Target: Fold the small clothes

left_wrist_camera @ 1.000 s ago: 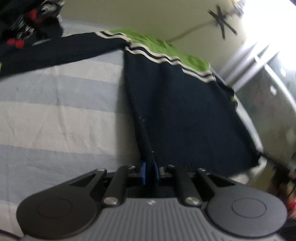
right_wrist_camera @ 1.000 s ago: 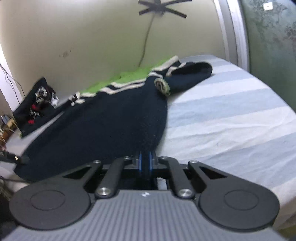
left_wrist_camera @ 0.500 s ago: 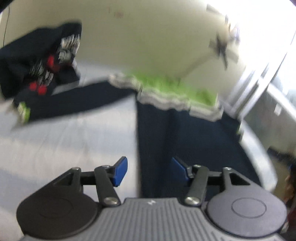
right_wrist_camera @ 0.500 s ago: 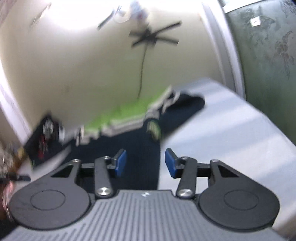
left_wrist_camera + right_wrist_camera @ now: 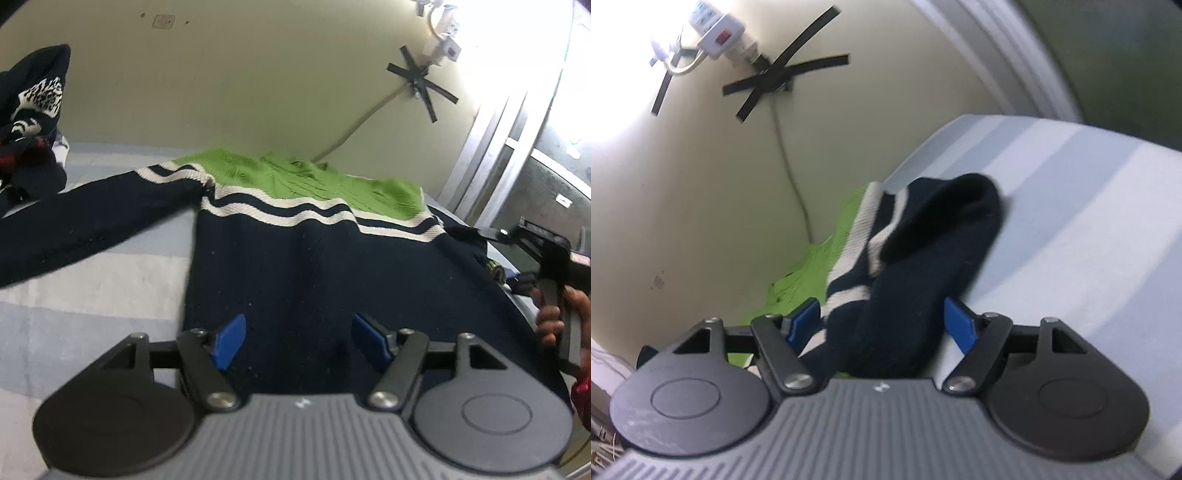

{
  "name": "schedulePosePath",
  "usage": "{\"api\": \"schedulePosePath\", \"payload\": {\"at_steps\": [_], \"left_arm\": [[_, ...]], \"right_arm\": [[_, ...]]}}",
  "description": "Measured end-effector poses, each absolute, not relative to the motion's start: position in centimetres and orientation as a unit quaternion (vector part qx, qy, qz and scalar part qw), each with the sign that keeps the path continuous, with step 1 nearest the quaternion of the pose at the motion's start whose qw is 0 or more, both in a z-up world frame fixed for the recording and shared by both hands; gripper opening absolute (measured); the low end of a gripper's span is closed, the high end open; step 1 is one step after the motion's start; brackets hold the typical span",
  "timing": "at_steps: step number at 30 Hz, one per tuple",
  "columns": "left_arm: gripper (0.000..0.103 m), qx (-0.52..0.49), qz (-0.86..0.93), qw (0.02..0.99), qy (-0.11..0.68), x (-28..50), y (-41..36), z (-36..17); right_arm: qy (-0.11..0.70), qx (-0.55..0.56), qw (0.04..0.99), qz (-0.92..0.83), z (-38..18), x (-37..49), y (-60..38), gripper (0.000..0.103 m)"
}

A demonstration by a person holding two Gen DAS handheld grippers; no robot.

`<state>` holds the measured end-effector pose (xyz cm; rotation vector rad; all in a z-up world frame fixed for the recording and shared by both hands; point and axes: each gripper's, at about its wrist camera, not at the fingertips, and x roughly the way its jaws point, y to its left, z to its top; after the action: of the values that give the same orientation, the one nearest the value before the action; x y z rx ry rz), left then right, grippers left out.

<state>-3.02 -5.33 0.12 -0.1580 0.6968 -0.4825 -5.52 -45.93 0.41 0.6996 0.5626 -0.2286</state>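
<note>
A navy sweater [image 5: 295,273] with white stripes and a green top lies spread on the striped bed [image 5: 92,280]. Its left sleeve [image 5: 85,221] stretches out to the left. My left gripper [image 5: 297,341] is open and empty above the sweater's lower body. In the right wrist view the right sleeve [image 5: 934,243] lies bunched on the bed. My right gripper [image 5: 881,326] is open, its blue pads [image 5: 960,328] standing either side of that sleeve without closing on it. The right gripper also shows at the right edge of the left wrist view [image 5: 546,258], in a hand.
A pile of dark patterned clothes [image 5: 29,110] sits at the bed's far left. A cream wall [image 5: 258,74] with a taped cable and power strip [image 5: 720,26] stands behind the bed. A door frame [image 5: 491,155] is at the right. Bare striped sheet [image 5: 1089,229] lies right of the sleeve.
Both grippers were shut on the sweater's lower edge one second ago; they opened, let go and lifted. The right gripper moved up to the right sleeve.
</note>
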Motion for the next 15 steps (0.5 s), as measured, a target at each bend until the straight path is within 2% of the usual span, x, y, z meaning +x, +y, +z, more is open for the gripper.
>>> {"api": "schedulePosePath", "payload": {"at_steps": [4, 5, 6, 8, 9, 15], "left_arm": [[0.076, -0.09, -0.247, 0.905, 0.335, -3.0, -5.1, 0.0], [0.077, -0.092, -0.249, 0.904, 0.336, -2.8, -5.1, 0.1], [0.077, -0.093, -0.251, 0.903, 0.336, -2.8, -5.0, 0.1], [0.077, -0.093, -0.251, 0.903, 0.335, -2.8, -5.0, 0.1], [0.077, -0.093, -0.251, 0.903, 0.335, -2.8, -5.0, 0.1], [0.077, -0.097, -0.253, 0.902, 0.336, -2.8, -5.0, 0.0]], "right_arm": [[0.271, 0.32, 0.901, -0.107, -0.2, -4.3, -44.9, 0.073], [0.273, 0.316, 0.902, -0.112, -0.1, -4.2, -44.8, 0.065], [0.277, 0.312, 0.901, -0.117, -0.2, -3.9, -44.8, 0.049], [0.29, 0.316, 0.894, -0.126, -0.4, -3.9, -45.2, 0.027], [0.29, 0.324, 0.891, -0.126, -0.5, -4.0, -45.6, 0.023], [0.284, 0.226, 0.918, -0.163, 2.2, -4.8, -45.0, 0.019]]}}
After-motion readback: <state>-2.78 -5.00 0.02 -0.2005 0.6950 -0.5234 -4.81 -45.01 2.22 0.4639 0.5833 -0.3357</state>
